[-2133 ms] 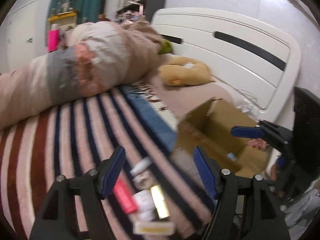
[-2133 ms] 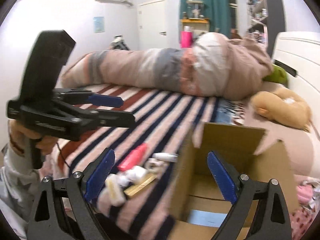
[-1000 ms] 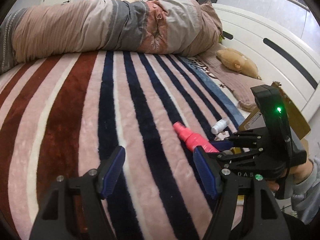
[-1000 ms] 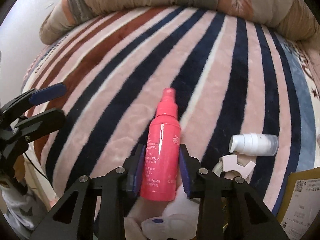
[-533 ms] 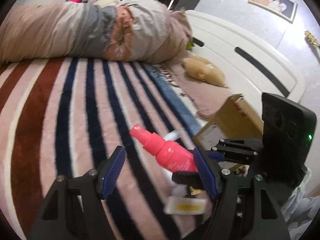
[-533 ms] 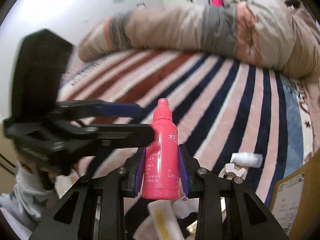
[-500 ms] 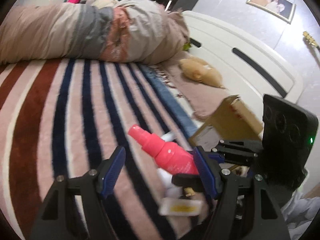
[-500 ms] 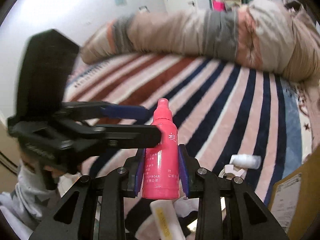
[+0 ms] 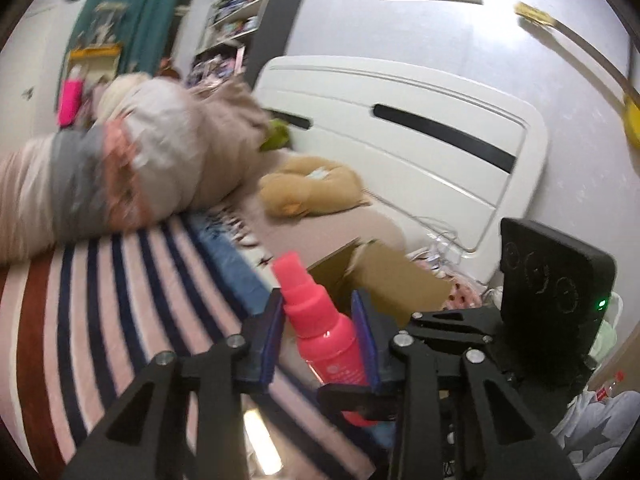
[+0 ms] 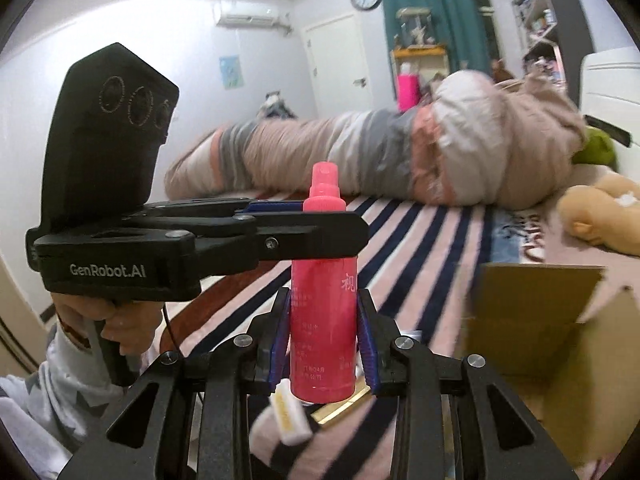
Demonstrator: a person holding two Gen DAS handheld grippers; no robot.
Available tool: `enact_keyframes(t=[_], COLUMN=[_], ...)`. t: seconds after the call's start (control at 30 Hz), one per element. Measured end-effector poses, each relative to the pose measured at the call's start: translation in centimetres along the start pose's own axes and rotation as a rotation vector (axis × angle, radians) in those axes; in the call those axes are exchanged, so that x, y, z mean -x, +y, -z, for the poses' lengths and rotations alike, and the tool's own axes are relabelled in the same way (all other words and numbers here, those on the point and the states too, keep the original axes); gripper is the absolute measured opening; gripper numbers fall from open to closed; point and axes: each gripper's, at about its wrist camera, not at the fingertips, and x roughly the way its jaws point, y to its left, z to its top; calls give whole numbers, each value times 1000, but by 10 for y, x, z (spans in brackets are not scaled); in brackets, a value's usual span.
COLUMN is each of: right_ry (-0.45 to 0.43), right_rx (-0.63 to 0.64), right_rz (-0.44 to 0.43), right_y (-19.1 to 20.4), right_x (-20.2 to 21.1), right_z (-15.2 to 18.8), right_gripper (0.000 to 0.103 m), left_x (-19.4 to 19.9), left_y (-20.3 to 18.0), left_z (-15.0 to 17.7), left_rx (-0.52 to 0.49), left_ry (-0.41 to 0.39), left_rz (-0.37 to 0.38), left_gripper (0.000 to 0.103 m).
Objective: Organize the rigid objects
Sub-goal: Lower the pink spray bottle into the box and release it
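My right gripper (image 10: pixel 323 334) clamped on a pink spray bottle (image 10: pixel 323 320) held upright above the striped blanket (image 10: pixel 432 248), my left gripper (image 9: pixel 318 334) closing its jaws around the bottle's upper part, open cardboard box (image 10: pixel 532 320) just beside, small items lying on the blanket below.

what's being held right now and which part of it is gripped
The pink spray bottle: the right hand-held gripper clamps its lower body, and the left hand-held gripper is closing around its upper body, below the neck.

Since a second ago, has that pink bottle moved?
Yes. The pink bottle rose off the striped blanket, now upright above it in the right hand-held gripper.
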Motion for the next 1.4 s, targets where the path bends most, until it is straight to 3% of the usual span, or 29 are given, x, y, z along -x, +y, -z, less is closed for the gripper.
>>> enact_keyframes(t=[0.1, 0.2, 0.37, 0.73, 0.9, 1.13, 1.27, 1.33, 1.4], right_ry=[-32, -41, -11, 242, 266, 225, 217, 209, 202], right_rx=[-38, -75, -147, -223, -282, -305, -300, -313, -308], right_rz=[16, 48, 67, 97, 76, 74, 126, 146, 167], right_y=[-23, -45, -79, -121, -126, -115, -111, -112, -110], right_x=[24, 42, 48, -7, -20, -33, -35, -27, -19], right_z=[2, 7, 19, 29, 41, 44, 43, 43, 41], right_gripper=[27, 27, 27, 27, 31, 32, 34, 38, 38], left_x=[-16, -40, -78, -128, -130, -110, -96, -85, -75], left_y=[-29, -55, -66, -37, -24, -7, -1, 1, 3], left_z=[-17, -24, -25, -3, -1, -4, -1, 0, -1], left_rx=[-61, -123, -147, -98, -73, -55, -49, -44, -43], left_ry=[8, 40, 112, 248, 252, 205, 191, 169, 149], left_rz=[26, 22, 19, -28, -38, -69, -84, -85, -91], left_gripper=[21, 21, 21, 22, 38, 45, 49, 62, 63])
